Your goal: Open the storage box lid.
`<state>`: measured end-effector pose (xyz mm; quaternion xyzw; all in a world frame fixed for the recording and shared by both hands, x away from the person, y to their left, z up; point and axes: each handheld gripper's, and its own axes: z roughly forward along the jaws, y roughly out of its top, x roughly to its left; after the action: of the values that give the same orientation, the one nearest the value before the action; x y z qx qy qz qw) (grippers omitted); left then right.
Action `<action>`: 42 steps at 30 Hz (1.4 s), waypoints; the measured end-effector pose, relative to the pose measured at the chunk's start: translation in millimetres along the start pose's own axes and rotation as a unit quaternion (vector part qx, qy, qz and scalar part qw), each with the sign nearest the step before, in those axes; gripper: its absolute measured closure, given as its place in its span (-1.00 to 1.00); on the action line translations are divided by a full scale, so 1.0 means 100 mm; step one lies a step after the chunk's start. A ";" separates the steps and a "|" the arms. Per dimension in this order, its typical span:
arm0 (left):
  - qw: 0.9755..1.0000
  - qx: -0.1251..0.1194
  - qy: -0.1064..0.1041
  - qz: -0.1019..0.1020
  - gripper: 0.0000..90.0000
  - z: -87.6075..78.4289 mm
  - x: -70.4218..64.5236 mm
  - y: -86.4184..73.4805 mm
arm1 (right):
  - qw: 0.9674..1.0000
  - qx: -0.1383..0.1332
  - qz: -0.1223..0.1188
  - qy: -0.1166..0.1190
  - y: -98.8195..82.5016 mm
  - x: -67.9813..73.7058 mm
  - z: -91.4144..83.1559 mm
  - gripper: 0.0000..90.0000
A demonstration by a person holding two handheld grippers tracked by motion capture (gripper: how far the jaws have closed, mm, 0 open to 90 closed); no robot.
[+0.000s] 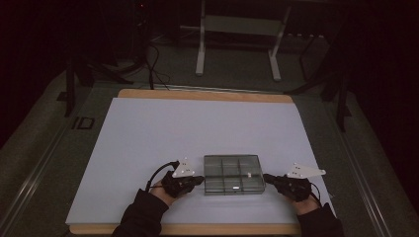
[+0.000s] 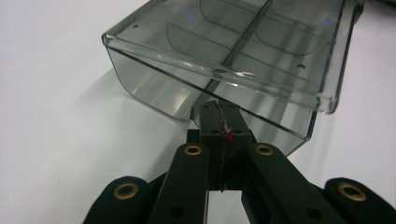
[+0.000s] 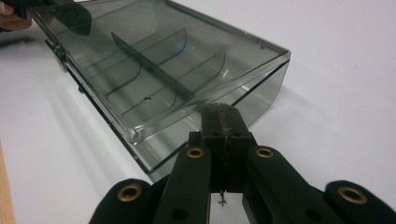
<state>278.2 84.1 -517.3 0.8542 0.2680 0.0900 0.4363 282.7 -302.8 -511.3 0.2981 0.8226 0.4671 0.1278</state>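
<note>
Smoke-grey see-through plastic compartment box (image 1: 232, 174) on a plain white rectangular mat (image 1: 148, 143) — pale wooden board edge (image 1: 197, 95) around it — black two-jaw grippers (image 2: 219, 114) with brass-coloured rivets

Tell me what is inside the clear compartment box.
The smoky clear box shows dividers forming compartments. Two small pale bits appear in the high view, too small to identify. The compartments otherwise look empty; the tinted lid blurs finer detail.

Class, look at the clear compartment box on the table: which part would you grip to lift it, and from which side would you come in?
Probably the short end walls of the compartment box, one gripper from each side. The left gripper and right gripper already sit shut at those ends. The lid's overhanging lip gives each a ledge; the box lies flat and wide.
</note>
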 end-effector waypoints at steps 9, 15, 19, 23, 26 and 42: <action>1.000 0.005 0.024 0.002 0.76 0.01 0.02 0.04 | 1.000 -0.017 -0.012 -0.002 0.15 0.00 0.00 0.96; 1.000 -0.008 0.013 -0.001 0.76 0.01 0.04 0.04 | 1.000 -0.021 -0.016 0.001 0.22 0.01 0.07 0.94; 1.000 -0.008 0.022 0.005 0.72 0.01 0.04 0.06 | 1.000 -0.025 -0.015 -0.004 0.21 0.01 0.06 0.89; 1.000 -0.012 0.026 0.004 0.70 0.02 0.04 0.07 | 0.999 -0.030 -0.009 -0.016 0.21 -0.02 0.04 0.83; 0.999 -0.017 0.029 0.003 0.69 0.02 0.04 0.09 | 0.999 -0.031 0.005 -0.035 0.19 -0.09 0.02 0.78; 0.999 -0.036 0.035 0.000 0.69 0.02 0.06 0.15 | 0.998 -0.008 0.003 -0.057 0.12 -0.16 0.10 0.69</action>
<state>289.5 78.8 -507.1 0.8341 0.2801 0.1294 0.4573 304.8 -300.9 -507.6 0.3258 0.8094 0.4561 0.1752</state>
